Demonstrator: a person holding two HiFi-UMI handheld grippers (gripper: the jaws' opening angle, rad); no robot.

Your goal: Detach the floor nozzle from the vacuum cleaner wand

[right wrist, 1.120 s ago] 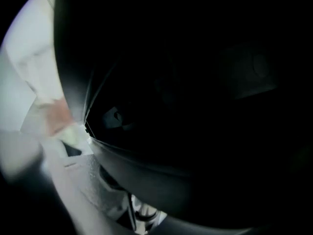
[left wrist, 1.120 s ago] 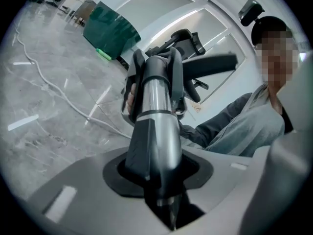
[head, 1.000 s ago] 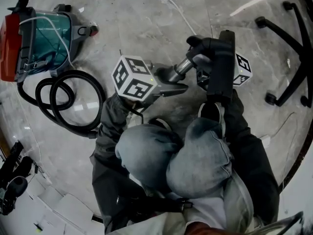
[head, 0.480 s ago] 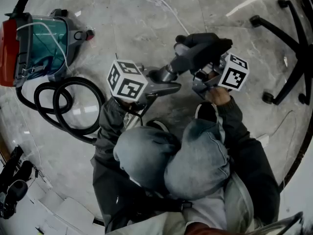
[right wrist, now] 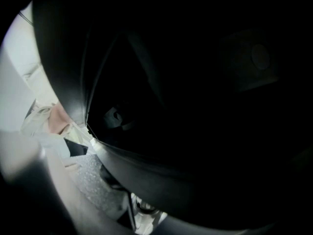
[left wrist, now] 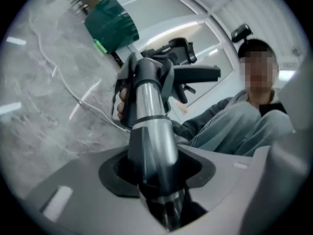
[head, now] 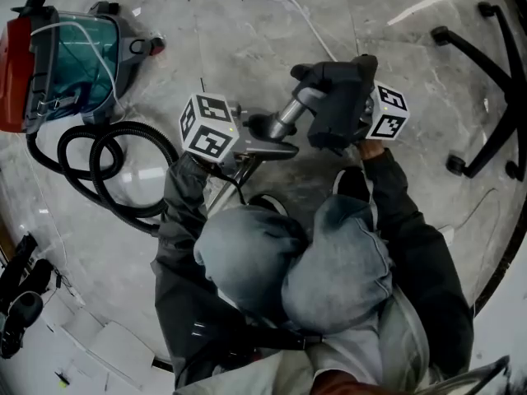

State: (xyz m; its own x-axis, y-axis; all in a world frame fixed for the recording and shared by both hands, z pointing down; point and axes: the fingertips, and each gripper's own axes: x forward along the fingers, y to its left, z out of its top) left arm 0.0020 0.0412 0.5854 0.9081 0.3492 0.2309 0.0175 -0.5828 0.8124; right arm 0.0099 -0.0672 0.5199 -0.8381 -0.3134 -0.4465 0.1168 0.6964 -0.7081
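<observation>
Looking from the head view, the dark, blocky floor nozzle is joined to the silver wand and clamped in the right gripper. Well left of the left gripper, a red-and-teal vacuum body and coiled hose are set on the grey marble floor. In the left gripper view, the wand is held between jaws that have just been opening. In the right gripper view, the nozzle's black body is pressed between the jaws.
</observation>
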